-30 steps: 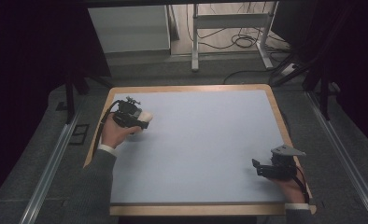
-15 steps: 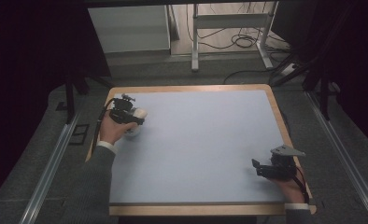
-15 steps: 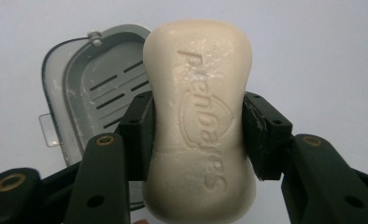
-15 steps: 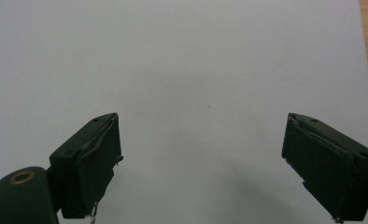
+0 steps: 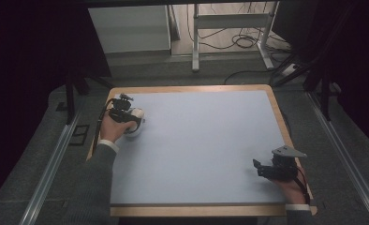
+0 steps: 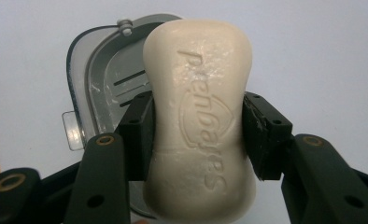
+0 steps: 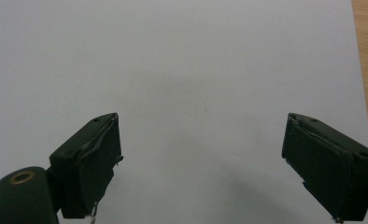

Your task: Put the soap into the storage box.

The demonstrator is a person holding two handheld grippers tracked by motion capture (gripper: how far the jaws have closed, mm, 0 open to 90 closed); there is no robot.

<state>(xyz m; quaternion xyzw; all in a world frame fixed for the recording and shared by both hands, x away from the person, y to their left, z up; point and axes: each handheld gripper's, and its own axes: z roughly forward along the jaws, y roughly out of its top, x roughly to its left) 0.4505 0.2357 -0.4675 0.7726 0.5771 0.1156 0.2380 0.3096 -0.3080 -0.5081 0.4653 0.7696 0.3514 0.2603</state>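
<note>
Pale blue-grey worktop [image 5: 201, 150] with a wooden rim, dim room behind, cables and metal legs on the floor beyond. We go from the soap outward.

Soap bar [image 6: 198, 116]: cream, waxy, rounded with a pinched waist, a brand word and crest pressed into its face, slight sheen near the top. It sits clamped at that waist in the left tool [image 6: 196, 135], black pads pressing on both sides, held lengthwise over the soap dish [image 6: 102, 88]. In the high view the soap [image 5: 136, 121] is at the far left corner of the worktop, under the left tool [image 5: 121, 112].

Dish: grey plastic, rounded rectangle, raised rim, drain slots in the floor, a small stud at the rim and a clear tab at one side. It lies flat on the worktop directly beneath the bar. We cannot tell whether the soap touches the dish or hangs just above it.

Progress, as we judge it: the grasp is done and firm, and the bar is lined up over the dish; what is left is either seating it and releasing, or carrying it clear. We cannot tell which direction.

Right tool [image 7: 201, 158]: jaws spread wide, nothing between them, worn tape on the pads, plain worktop below. In the high view it [image 5: 267, 169] rests near the front right corner, well apart from the soap.
</note>
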